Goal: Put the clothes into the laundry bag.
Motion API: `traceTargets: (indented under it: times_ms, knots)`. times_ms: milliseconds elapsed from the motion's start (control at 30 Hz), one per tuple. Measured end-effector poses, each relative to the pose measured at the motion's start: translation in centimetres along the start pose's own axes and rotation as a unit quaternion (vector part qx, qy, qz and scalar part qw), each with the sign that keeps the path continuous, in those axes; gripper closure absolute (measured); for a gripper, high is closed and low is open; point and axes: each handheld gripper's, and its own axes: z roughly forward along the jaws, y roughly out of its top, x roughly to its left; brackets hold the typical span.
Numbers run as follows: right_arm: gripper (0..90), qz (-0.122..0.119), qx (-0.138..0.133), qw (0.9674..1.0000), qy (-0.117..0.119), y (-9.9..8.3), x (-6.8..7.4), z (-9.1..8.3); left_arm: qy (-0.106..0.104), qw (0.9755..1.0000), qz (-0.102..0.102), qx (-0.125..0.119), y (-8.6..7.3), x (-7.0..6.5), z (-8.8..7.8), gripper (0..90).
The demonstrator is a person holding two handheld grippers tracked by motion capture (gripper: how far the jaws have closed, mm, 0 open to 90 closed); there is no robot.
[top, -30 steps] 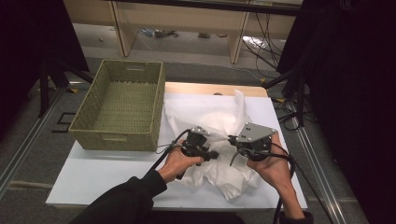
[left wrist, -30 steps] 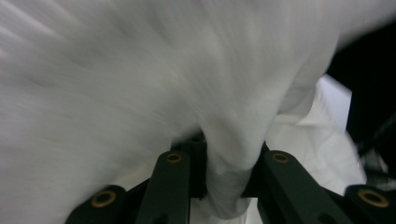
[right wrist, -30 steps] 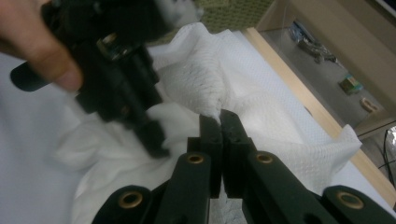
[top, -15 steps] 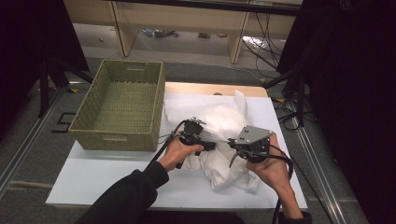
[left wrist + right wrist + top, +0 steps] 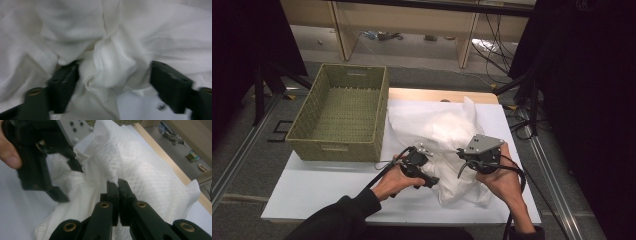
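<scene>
A: Where's the white cloth (image 5: 444, 145)?

B: Bunched on the white desk (image 5: 322, 187), right of the woven basket (image 5: 343, 117) — between your two hands.

A: Your left gripper (image 5: 113, 82)?

B: Jaws spread, they've just been opening; a fold of cloth sits between them, pads not pressing it.

A: Right gripper (image 5: 117, 183)?

B: Jaws pressed together — you're pinching a peak of the cloth's mesh-textured layer at the tips.
</scene>
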Motion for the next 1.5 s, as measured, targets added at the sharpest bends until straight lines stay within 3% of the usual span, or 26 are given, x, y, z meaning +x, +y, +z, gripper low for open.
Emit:
traceTargets:
  times_ms: [33,100,167,200,233,333,433,467,533,567,633,767,867,933,967,1000,1033,1067,1133,1200,1233,1300,1333,1400,1467,1500]
  knots:
    - [90.0,0.0,-0.002,1.0,0.0,-0.1,0.0,0.1,0.002,0.9999,0.014,-0.004,0.2,-0.2,0.3,38.0]
    - [90.0,0.008,0.005,0.9999,0.003,-0.3,0.1,0.2,-0.001,0.9996,0.018,-0.021,0.8,-0.4,0.7,61.6]
    - [90.0,0.013,0.007,0.9999,0.001,-0.4,0.2,0.2,-0.027,0.9978,-0.016,-0.059,1.5,-0.6,0.8,78.3]
    - [90.0,-0.006,-0.001,1.0,0.0,-0.3,0.1,0.2,-0.036,0.9942,-0.041,-0.093,2.1,-1.1,0.7,81.8]
    - [90.0,0.0,0.006,1.0,0.003,-0.1,0.4,0.0,-0.04,0.9929,-0.035,-0.106,2.7,-1.3,0.1,82.9]
    - [90.0,-0.009,-0.007,0.9999,0.003,0.4,0.4,-0.5,-0.021,0.9899,-0.031,-0.137,5.0,-0.7,-1.3,83.3]
    - [90.0,-0.013,-0.013,0.9998,0.001,0.6,0.5,-0.9,0.007,0.9847,-0.063,-0.162,6.3,1.3,-0.9,83.3]
    - [90.0,-0.013,-0.012,0.9998,0.0,0.6,0.6,-0.9,0.015,0.9853,-0.071,-0.155,6.3,2.1,-0.5,83.1]
    - [90.0,-0.014,-0.006,0.9999,-0.002,0.4,0.5,-0.7,0.004,0.9818,-0.122,-0.145,6.0,3.3,0.7,80.9]
    - [90.0,-0.009,-0.001,1.0,-0.001,0.3,0.5,-0.5,0.006,0.9814,-0.13,-0.141,5.9,3.6,1.1,77.7]
    - [90.0,-0.004,0.004,1.0,0.002,-0.2,0.4,-0.2,0.012,0.985,-0.114,-0.129,5.6,3.2,1.0,72.9]
    - [90.0,0.01,0.01,0.9999,0.001,-0.7,0.0,-0.1,0.023,0.9931,-0.065,-0.094,4.5,1.3,-0.5,42.8]
    - [90.0,0.001,0.004,1.0,-0.001,-0.7,-0.3,-0.2,0.031,0.9958,-0.036,-0.078,3.3,0.0,-2.1,24.9]
    - [90.0,0.009,0.006,0.9999,-0.002,-0.7,-0.3,-0.3,0.015,0.9976,-0.033,-0.059,2.2,-1.1,-3.0,24.0]
    - [90.0,0.008,0.006,0.9999,-0.002,-0.7,-0.3,-0.4,0.006,0.9984,-0.019,-0.053,1.7,-1.7,-3.4,20.4]
    - [90.0,0.008,0.006,0.9999,-0.001,-0.7,-0.3,-0.4,0.012,0.9985,-0.014,-0.052,1.3,-2.3,-3.3,17.1]
    - [90.0,0.007,0.006,1.0,-0.001,-0.7,-0.3,-0.3,0.012,0.9994,0.005,-0.033,1.2,-2.5,-3.2,16.5]
    - [90.0,0.007,0.008,0.9999,0.003,-0.7,-0.3,-0.2,0.01,0.9989,-0.009,-0.045,1.1,-2.9,-2.6,15.1]
    - [90.0,0.004,0.006,1.0,0.001,-0.7,-0.2,0.0,0.0,0.9998,0.005,-0.018,1.3,-2.7,-1.9,15.4]
    - [90.0,0.007,0.011,0.9999,0.003,-0.8,-0.1,0.1,0.011,0.9999,0.001,-0.005,1.5,-3.0,-0.4,16.0]
    - [90.0,0.006,0.01,0.9999,0.001,-0.9,-0.2,0.1,0.013,0.9999,0.001,-0.011,1.5,-3.2,0.3,15.7]
    - [90.0,0.021,0.015,0.9997,0.003,-1.1,-0.1,0.2,0.007,0.9995,0.024,-0.018,1.6,-2.9,1.5,16.9]
    - [90.0,0.012,0.014,0.9998,0.005,-1.2,-0.2,0.3,0.011,0.9994,0.002,-0.032,1.8,-2.9,2.1,22.9]
    - [90.0,0.022,0.02,0.9996,0.006,-1.4,-0.2,0.4,0.005,0.9986,0.014,-0.051,2.1,-2.2,2.6,54.4]
    - [90.0,0.015,0.02,0.9997,0.007,-1.6,-0.2,0.6,0.009,0.997,0.022,-0.074,2.7,-1.2,2.0,75.2]
    - [90.0,0.011,0.018,0.9998,0.004,-1.6,-0.3,0.7,0.012,0.995,-0.002,-0.099,3.1,-0.9,1.9,80.6]
